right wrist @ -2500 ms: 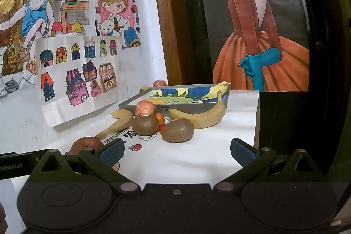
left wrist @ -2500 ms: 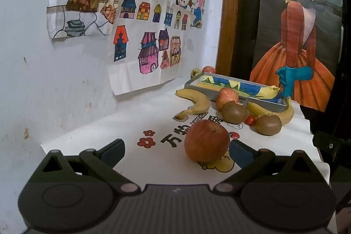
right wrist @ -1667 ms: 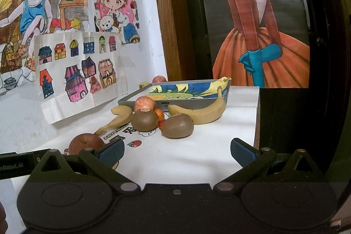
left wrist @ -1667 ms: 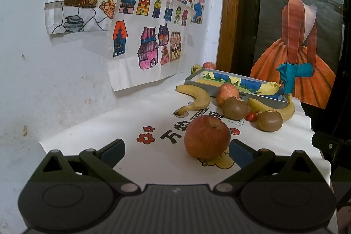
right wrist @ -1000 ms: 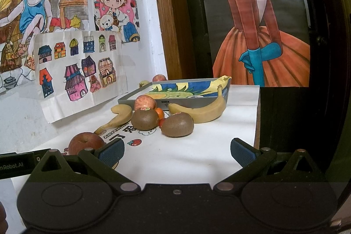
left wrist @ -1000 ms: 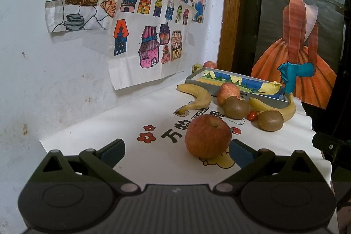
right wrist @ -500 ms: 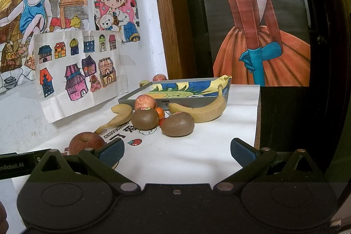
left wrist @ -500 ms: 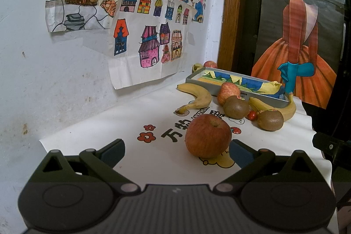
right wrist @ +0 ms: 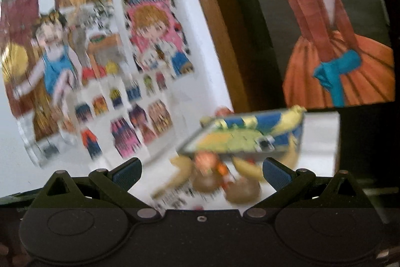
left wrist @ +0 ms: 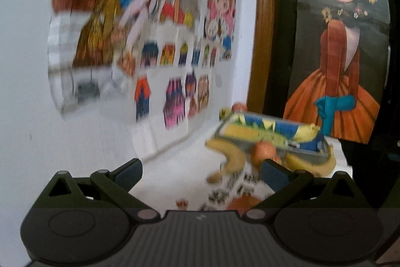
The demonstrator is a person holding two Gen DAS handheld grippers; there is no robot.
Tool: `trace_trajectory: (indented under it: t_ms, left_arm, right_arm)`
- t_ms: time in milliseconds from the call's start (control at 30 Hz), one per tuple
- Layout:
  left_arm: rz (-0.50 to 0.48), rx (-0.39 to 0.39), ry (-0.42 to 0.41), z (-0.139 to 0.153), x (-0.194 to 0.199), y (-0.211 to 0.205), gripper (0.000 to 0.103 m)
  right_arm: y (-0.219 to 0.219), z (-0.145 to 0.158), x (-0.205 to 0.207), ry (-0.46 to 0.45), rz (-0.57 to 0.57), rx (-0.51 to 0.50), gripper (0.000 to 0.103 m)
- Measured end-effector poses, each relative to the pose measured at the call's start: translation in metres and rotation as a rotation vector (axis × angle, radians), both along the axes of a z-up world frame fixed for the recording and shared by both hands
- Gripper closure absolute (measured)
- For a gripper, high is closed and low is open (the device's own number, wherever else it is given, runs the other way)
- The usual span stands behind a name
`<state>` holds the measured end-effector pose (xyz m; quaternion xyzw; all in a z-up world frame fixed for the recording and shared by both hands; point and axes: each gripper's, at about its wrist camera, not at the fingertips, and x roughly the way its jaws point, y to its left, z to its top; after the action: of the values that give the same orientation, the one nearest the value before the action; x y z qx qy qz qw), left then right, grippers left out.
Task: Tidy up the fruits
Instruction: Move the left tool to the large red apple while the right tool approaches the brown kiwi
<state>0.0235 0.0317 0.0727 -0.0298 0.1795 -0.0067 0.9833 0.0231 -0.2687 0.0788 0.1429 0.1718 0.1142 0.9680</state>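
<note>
Both views are motion-blurred. My left gripper [left wrist: 201,172] is open and holds nothing. The large red apple [left wrist: 240,203] lies just below and between its fingers, mostly hidden by the gripper body. Beyond it lie a curved banana [left wrist: 230,157], a small apple [left wrist: 262,153], a second banana [left wrist: 312,163] and the grey tray [left wrist: 270,134] with its blue and yellow lining. My right gripper [right wrist: 201,172] is open too. Between its fingers I see two kiwis [right wrist: 206,183] [right wrist: 241,189], a small apple [right wrist: 206,160], a banana [right wrist: 180,172] and the tray [right wrist: 240,137].
The white wall with children's drawings [left wrist: 150,54] rises on the left. A wooden frame [left wrist: 260,41] and a dark poster of a figure in an orange dress [left wrist: 335,66] stand behind the table. The table's right edge [right wrist: 336,142] drops off into a dark area.
Both cameras have swung sharply, so the fruit sits lower in each view and everything is blurred. The large apple has slid almost under the left gripper. Both grippers stay open.
</note>
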Motion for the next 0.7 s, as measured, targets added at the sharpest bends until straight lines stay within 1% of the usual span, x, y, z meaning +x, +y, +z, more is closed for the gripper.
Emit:
trace_trajectory:
  t_ms: [100,200,300,367,500,700]
  left_arm:
    - [-0.008,0.013,-0.018,0.010,0.005,-0.002,0.000]
    - [-0.018,0.003,0.003,0.001,0.011,-0.010,0.000]
    - [-0.033,-0.013,0.038,-0.019,0.020,-0.019,0.000]
    - [-0.049,-0.013,0.068,-0.031,0.029,-0.026,0.000]
    - [-0.061,-0.020,0.095,-0.049,0.043,-0.036,0.000]
    - [-0.055,-0.028,0.164,-0.074,0.062,-0.044,0.000]
  right_arm:
    - [0.001,0.020,0.017,-0.023,0.024,-0.006,0.001]
    - [0.003,0.020,0.033,-0.040,0.042,-0.023,0.001]
    - [0.002,0.006,0.050,-0.009,0.066,-0.006,0.001]
    - [0.002,-0.006,0.063,0.024,0.083,-0.012,0.001]
    - [-0.001,-0.028,0.083,0.063,0.092,-0.058,0.001]
    - [-0.008,-0.061,0.113,0.143,0.102,-0.133,0.001]
